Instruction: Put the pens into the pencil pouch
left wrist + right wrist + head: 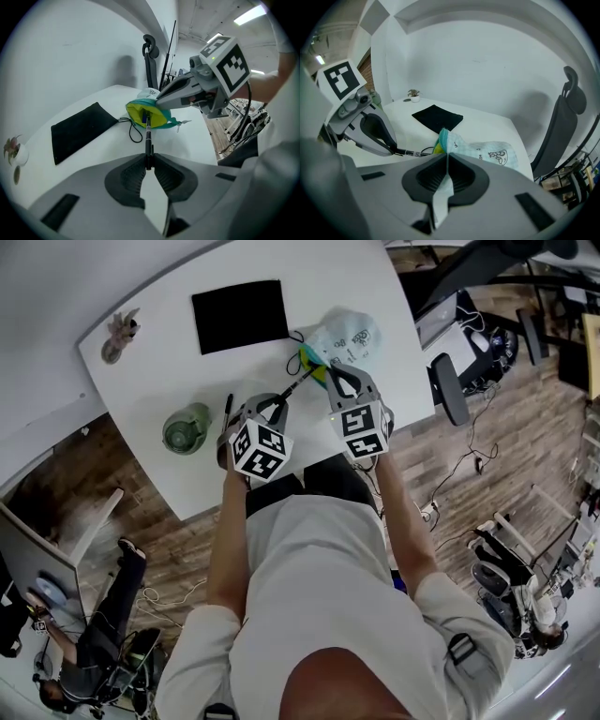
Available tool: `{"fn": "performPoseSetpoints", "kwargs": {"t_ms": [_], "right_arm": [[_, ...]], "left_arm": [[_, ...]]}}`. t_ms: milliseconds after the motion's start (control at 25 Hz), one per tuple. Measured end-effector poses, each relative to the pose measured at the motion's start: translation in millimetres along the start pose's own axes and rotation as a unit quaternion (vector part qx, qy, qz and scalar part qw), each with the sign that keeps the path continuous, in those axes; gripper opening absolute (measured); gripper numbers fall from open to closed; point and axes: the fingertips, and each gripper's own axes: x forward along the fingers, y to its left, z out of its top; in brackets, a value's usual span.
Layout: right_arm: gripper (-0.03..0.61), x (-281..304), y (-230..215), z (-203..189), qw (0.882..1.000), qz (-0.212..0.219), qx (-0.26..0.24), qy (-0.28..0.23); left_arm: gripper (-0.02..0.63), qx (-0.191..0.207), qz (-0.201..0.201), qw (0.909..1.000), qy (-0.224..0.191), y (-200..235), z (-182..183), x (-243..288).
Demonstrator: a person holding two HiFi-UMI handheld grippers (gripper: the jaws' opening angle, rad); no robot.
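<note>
**A:** Left side, quick?

**B:** My left gripper [148, 161] is clenched on a black pen [148, 136], with the back end pinched between the pads. The pen points at the pencil pouch [149, 112] and its tip sits at the yellow-lined mouth. I can't tell how deep it goes.

**A:** Right side?

**B:** My right gripper [446, 154] is clamped on the pouch's teal rim, with the fabric squeezed between the jaws. The mouth faces the pen.

**A:** Where's the pouch?

**B:** It's on the white table [169, 371], and its light blue body lies beyond the mouth, away from me. Both grippers meet at the mouth end.

**A:** Anything else around it?

**B:** A black cord loop [134, 133] lies on the table just beside the mouth. From the head view, a black mat [240, 315] lies flat just left of the pouch. A green cup [187, 428] stands well left of the pouch, nearer my edge. A small plant ornament [120, 334] is farthest left of the pouch.
</note>
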Motion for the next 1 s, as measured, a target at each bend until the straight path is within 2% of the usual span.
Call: {"fn": "performPoseSetpoints", "kwargs": {"t_ms": [480,1000], "right_arm": [[0.012,-7.2,-0.4,6.7,1.000,0.009,0.004,-0.016],[0.012,-10.1,-2.3,13.9,0.999,0.016,0.017,-0.032]], "left_arm": [[0.049,0.017,-0.017,0.9996,-0.012,0.9,35.4,19.3],[0.049,0.009,-0.039,0.9984,-0.041,-0.4,72.5,38.7]]}}
